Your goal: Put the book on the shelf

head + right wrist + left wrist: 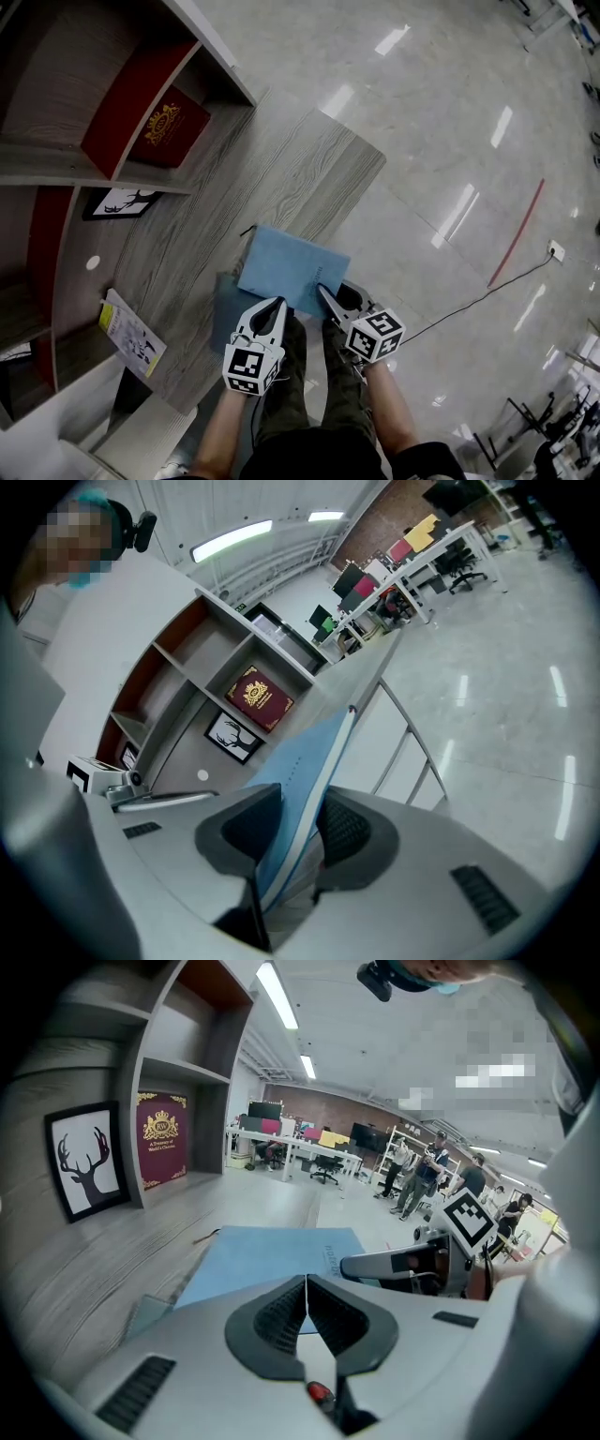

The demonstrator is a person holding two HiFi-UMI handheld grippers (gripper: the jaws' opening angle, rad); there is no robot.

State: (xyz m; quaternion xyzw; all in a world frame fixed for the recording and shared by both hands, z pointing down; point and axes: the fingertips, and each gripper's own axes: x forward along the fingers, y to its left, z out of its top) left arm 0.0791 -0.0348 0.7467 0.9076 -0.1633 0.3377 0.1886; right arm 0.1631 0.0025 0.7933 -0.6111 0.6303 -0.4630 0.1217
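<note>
Currently your right tongs (325,295) pinch the lower right edge of the blue book (286,267), which sits at the near end of the table (281,159), centre of the frame. Risk: the grip holds one edge only, so the book may pivot, sag open or slip out when you lift it toward the shelf (56,159) at upper left. Your left tongs (278,305) are pressed together and empty, just beside the book's lower left corner. Both tongs point forward and downward, forearms side by side.
</note>
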